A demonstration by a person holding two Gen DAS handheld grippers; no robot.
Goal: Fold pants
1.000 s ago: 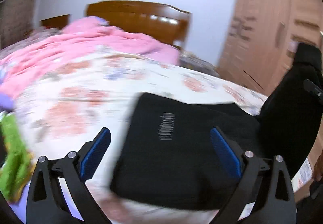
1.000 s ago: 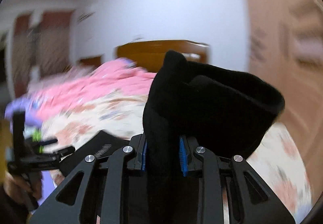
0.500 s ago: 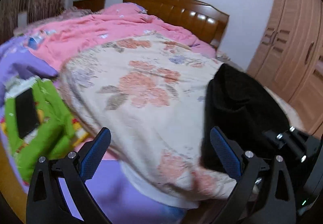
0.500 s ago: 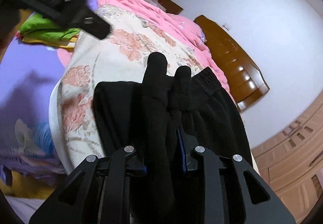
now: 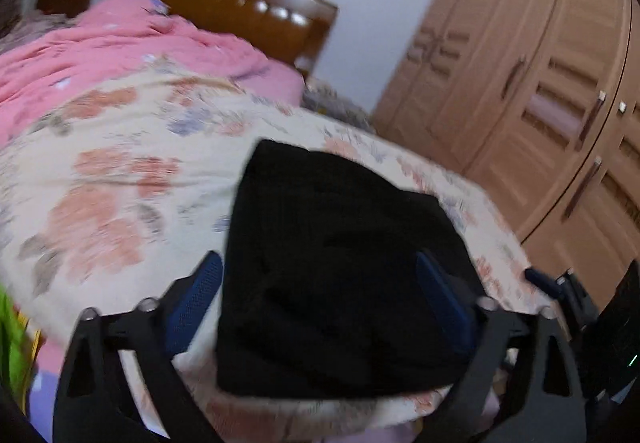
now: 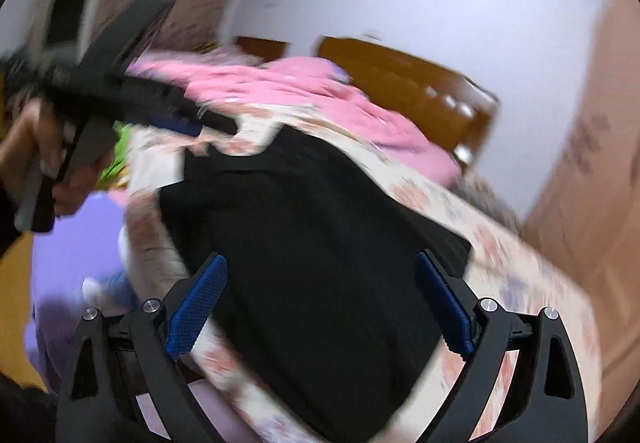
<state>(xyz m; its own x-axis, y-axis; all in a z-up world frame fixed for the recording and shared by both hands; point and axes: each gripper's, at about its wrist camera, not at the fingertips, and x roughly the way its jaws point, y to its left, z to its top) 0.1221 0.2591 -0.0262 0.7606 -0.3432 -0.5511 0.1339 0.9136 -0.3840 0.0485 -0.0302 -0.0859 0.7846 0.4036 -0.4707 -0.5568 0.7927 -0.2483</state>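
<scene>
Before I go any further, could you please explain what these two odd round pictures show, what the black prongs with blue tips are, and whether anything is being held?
There is no robot here: a person holds a two-finger gripper in each hand, and each gripper carries a fisheye camera looking out along its fingers, hence the round, bent pictures.

One picture comes from the left gripper, the other from the right gripper. The black prongs are their fingers and the blue parts are the gripping pads.

In front of both lie black pants, folded into a compact shape on a floral quilt on a bed, with a pink blanket and a wooden headboard behind. A wooden wardrobe stands to the right.

Nothing is held. The right gripper's jaws are opening and the left's are closing slightly, but neither presses the pants.
</scene>
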